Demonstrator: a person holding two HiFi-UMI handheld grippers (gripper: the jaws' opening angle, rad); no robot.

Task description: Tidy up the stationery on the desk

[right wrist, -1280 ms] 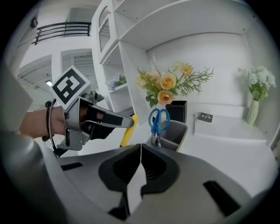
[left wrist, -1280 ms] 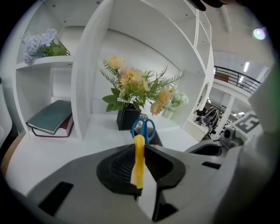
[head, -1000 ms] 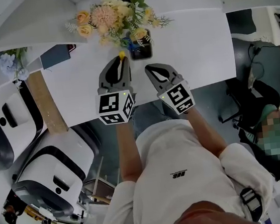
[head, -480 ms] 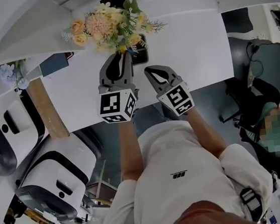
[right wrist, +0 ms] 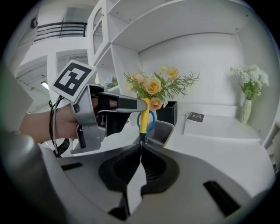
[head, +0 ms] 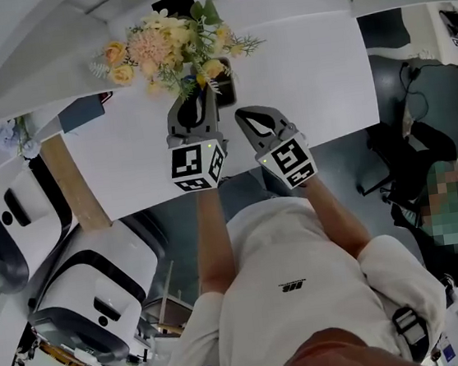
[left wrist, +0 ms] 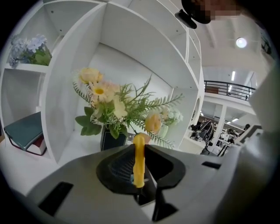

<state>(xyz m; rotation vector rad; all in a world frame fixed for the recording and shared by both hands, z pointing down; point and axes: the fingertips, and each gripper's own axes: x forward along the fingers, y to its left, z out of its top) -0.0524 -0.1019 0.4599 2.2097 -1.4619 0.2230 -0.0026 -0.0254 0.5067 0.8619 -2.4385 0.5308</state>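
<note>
A yellow pen (left wrist: 138,158) stands upright between the jaws of my left gripper (head: 200,92), which is shut on it. In the right gripper view the pen (right wrist: 143,117) hangs tip-down just above a grey pen holder (right wrist: 162,131), which has a blue scissors handle (right wrist: 148,121) sticking out. In the head view the holder (head: 229,95) sits at the foot of the flowers, partly hidden by them. My right gripper (head: 247,116) is shut with nothing in it, a little to the right of the left one and short of the holder.
A bouquet of yellow and pink flowers (head: 164,49) in a black vase (right wrist: 169,111) stands right behind the holder. A small dark notebook (right wrist: 195,117) lies to the right on the white desk (head: 307,77). Books (left wrist: 25,131) lie in the left shelf bay. A white vase (right wrist: 246,109) is far right.
My left gripper has carried the yellow pen forward, from the open desk up to the pen holder under the flowers. The right gripper has barely moved.
</note>
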